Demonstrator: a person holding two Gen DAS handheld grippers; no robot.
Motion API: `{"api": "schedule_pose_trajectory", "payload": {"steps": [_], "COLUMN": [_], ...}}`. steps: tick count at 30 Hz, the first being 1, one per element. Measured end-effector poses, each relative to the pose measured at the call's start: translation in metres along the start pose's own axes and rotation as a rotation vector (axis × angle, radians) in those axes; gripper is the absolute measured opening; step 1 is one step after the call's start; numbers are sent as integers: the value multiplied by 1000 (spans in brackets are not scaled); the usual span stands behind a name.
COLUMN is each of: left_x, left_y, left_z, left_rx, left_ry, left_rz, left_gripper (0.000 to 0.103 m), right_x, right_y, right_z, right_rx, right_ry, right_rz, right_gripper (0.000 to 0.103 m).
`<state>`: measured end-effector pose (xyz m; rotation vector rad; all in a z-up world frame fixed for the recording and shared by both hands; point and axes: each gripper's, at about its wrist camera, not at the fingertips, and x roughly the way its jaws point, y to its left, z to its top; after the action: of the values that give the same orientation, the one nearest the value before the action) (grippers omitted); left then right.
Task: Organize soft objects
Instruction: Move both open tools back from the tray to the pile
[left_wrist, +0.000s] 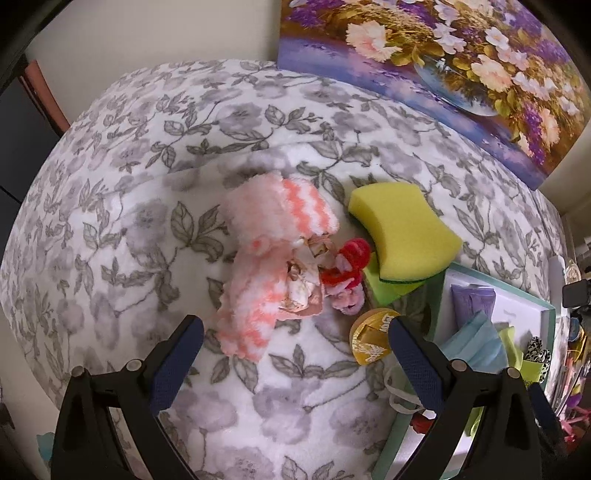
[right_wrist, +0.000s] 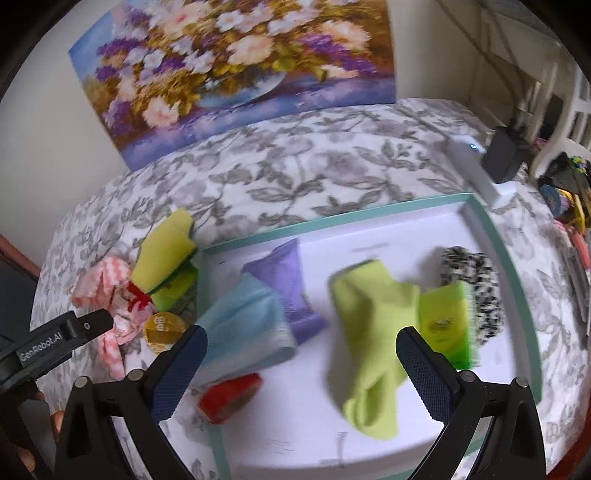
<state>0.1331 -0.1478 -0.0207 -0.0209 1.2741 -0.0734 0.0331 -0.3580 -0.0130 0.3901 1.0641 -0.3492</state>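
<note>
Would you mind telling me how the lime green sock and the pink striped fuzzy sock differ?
The lime green sock is smooth and plain; the pink striped fuzzy sock is fluffy and banded. The green one lies inside the white tray; the pink one sits outside it, on the floral blanket. Neither is held.

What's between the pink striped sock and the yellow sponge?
In the left wrist view, a red scrunchie lies between the pink striped sock and the yellow sponge.

lime sock (right_wrist: 373, 332) motion-blurred, red item (right_wrist: 229, 400) half hidden by gripper
</note>
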Motion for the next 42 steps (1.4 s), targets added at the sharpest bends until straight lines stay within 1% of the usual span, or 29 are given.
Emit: {"api": "schedule_pose_trajectory", "payload": {"steps": [5,7,9,14,19,22,27,31,35,39,42], "left_x": [3,3,4,6,7,8,9,11,12,13,10], "left_y": [10,12,13,13,14,16,17,18,23,30,41], "left_z": [2,2,3,4,4,4,5,6,8,10,12], "left_rx": [-26,-32,-32,-33,-31,-37,-37,-41,-56,-76,-101], "left_ry": [9,12,16,27,31,34,36,41,45,46,42], "left_rz": [-3,-6,-8,-17,-18,-14,-9,-5,-5,-11,-30], "left_gripper": [100,100,100,100,100,100,100,100,100,100,100], "right_x": [17,23,28,38,46,47,45,41,35,23,4], "right_y": [24,27,26,15,1,-7,-25,-35,-38,-27,-16], "right_z": [0,0,-1,-4,-7,-7,-7,-5,-4,0,4], "right_rx": [-61,-73,-78,-84,-72,-66,-21,3,29,9,9], "right_ry": [11,14,18,36,56,52,47,37,37,20,-11], "right_rz": [-23,-28,-57,-135,-178,-225,-247,-280,-245,-217,-168], "right_gripper": [103,103,103,103,103,103,103,103,103,103,103]}}
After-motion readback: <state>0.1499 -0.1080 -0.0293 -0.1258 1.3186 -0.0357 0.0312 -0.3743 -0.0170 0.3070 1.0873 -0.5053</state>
